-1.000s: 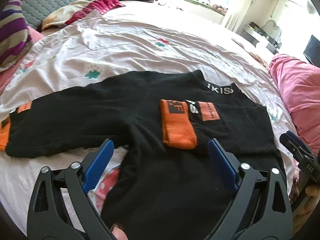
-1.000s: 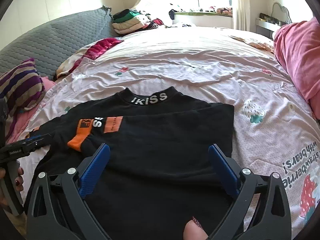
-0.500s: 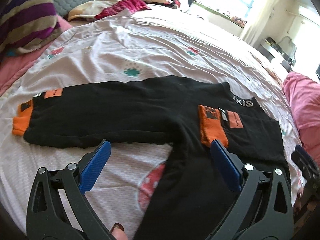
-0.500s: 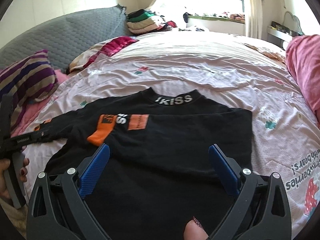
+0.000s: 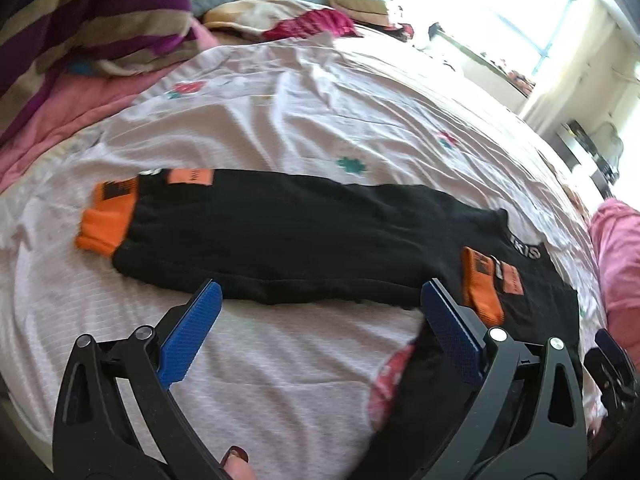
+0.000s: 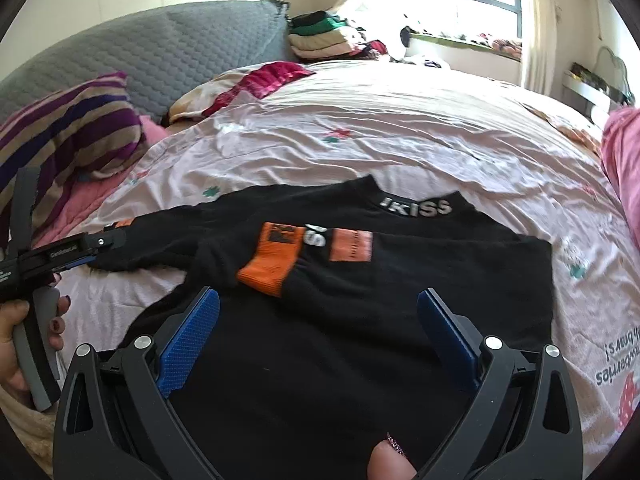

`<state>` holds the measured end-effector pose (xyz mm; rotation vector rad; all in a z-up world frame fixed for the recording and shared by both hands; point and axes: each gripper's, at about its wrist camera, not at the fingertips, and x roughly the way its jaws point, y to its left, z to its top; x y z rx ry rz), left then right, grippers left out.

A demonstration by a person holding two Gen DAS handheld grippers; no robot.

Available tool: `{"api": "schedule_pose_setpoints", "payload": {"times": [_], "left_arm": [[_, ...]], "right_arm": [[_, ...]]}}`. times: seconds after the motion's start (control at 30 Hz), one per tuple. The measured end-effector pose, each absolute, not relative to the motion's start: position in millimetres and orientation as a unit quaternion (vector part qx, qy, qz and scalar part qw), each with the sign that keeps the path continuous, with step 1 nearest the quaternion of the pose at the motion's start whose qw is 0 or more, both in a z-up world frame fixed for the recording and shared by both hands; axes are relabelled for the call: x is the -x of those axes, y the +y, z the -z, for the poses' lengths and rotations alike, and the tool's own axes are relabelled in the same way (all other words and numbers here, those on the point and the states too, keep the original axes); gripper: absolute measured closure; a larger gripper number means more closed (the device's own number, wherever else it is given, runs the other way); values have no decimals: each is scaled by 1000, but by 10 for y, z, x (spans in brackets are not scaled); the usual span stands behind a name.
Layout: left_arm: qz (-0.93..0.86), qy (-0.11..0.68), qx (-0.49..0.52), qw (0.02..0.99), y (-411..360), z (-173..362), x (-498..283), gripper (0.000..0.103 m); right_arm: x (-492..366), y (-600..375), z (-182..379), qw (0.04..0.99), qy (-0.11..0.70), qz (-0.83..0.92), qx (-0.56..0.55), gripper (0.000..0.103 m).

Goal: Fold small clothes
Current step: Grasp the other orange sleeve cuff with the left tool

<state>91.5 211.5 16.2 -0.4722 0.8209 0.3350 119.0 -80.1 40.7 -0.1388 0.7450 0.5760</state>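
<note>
A black long-sleeved top point(image 6: 360, 320) with orange cuffs lies flat on the bed. Its right sleeve is folded across the chest, the orange cuff point(image 6: 272, 264) resting below the lettered collar point(image 6: 416, 208). The other sleeve point(image 5: 280, 236) stretches straight out to the left and ends in an orange cuff point(image 5: 106, 220). My left gripper point(image 5: 320, 320) hovers open just in front of that outstretched sleeve, holding nothing. My right gripper point(image 6: 320, 328) stands open above the top's body, also holding nothing. The left gripper point(image 6: 76, 260) shows at the left edge of the right wrist view, held by a hand.
A pink printed sheet point(image 6: 360, 132) covers the bed. A striped pillow point(image 6: 68, 132) and grey headboard point(image 6: 160, 52) lie at the left, a stack of folded clothes point(image 6: 320, 36) at the back, and a pink blanket point(image 5: 616, 256) at the right.
My left gripper has swung left, away from the top's body, and now faces the outstretched sleeve and its cuff. My right gripper has drifted slightly; the top has not moved.
</note>
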Motion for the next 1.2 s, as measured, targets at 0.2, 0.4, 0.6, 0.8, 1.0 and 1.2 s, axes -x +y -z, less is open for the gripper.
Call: {"api": "schedule_pose_setpoints", "payload": {"times": [0.2, 0.4, 0.6, 0.8, 1.0, 1.2], "left_arm": [[-187, 381, 247, 871, 2365, -172, -769, 10], [-217, 372, 267, 862, 2622, -140, -620, 10], [-260, 364, 304, 841, 2915, -31, -497, 10], [-282, 360, 348, 818, 3146, 162, -433, 10], [-305, 343, 388, 799, 3316, 301, -479, 24], [-314, 345, 395, 791, 3399, 325, -695, 48]], "right_arm": [[-1125, -481, -496, 883, 355, -298, 70, 5], [-1039, -139, -515, 876, 352, -317, 89, 5], [-989, 142, -501, 868, 357, -330, 97, 5], [-973, 323, -428, 862, 362, -337, 105, 5], [-996, 437, -328, 855, 376, -338, 111, 5], [-1026, 444, -298, 857, 376, -330, 124, 5]]}}
